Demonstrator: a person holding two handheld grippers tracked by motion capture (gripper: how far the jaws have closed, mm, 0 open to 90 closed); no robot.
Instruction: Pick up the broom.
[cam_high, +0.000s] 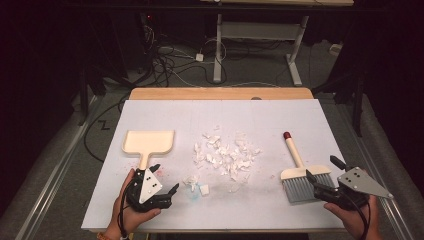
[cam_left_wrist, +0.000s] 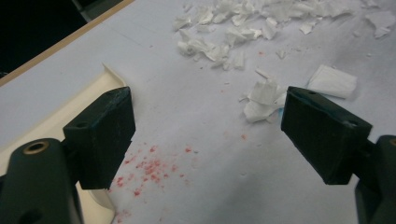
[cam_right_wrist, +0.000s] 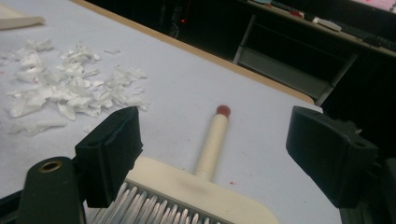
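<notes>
With the scattered white paper scraps (cam_high: 225, 155) as centre, both empty grippers stood spread: the left gripper (cam_high: 162, 186) should clasp the cream plastic dustpan (cam_high: 148, 142) handle leftward, the right gripper (cam_high: 320, 175) the cream grey-bristled hand brush (cam_high: 298, 176) rightward.

Red specks (cam_left_wrist: 149, 168) stain the white table (cam_high: 280, 115), while cables (cam_high: 170, 60) lie tangled on the floor beyond.

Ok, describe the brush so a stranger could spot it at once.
On the white table top, look right of the pile of torn paper scraps. The brush lies flat there, just ahead of the open right gripper. Its cream handle ends in a red tip and it has grey bristles, unlike the plain cream dustpan.
</notes>
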